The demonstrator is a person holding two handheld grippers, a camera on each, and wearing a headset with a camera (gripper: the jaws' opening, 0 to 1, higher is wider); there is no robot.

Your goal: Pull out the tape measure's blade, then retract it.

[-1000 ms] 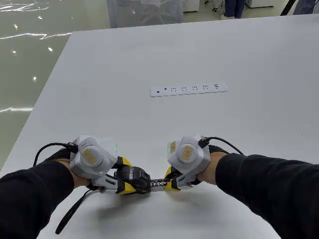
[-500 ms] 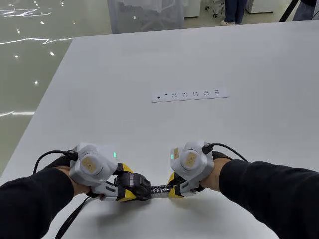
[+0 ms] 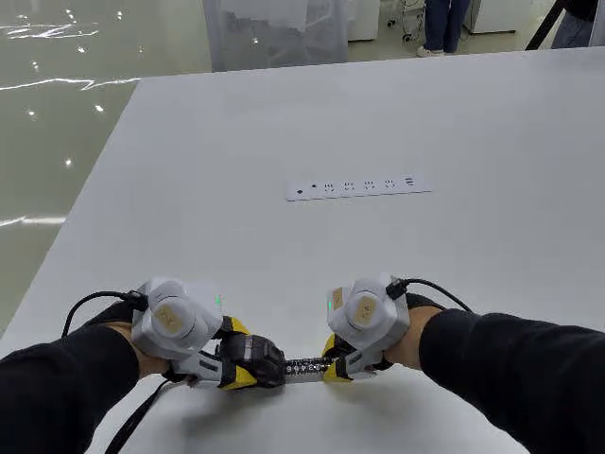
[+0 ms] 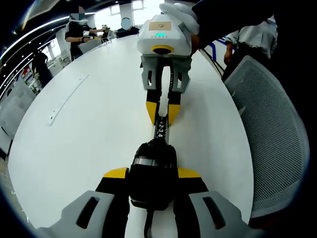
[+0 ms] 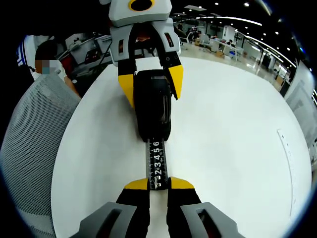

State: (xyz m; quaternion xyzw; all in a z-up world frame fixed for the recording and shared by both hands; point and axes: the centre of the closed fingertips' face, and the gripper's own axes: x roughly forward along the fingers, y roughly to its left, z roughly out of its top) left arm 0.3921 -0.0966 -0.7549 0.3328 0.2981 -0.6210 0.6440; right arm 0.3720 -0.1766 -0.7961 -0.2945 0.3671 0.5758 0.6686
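So the left gripper point(image 3: 240, 353) clamps the tape measure point(image 5: 153, 111) at the table's point(image 3: 284, 113) near edge as an anchor, letting the right gripper point(image 5: 157, 184), pinching the blade point(image 5: 156, 161), pull straight away. Short stretch out; probably gripped at the tip, hard to tell.

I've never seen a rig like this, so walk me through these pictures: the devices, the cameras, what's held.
No robot here: a person holds two hand-held grippers. One picture comes from a headset camera looking down at a white table; the other two come from cameras riding on the grippers. The left gripper clamps a black tape measure; the right gripper pinches its blade, pulled out a short way. A white power strip lies farther off.
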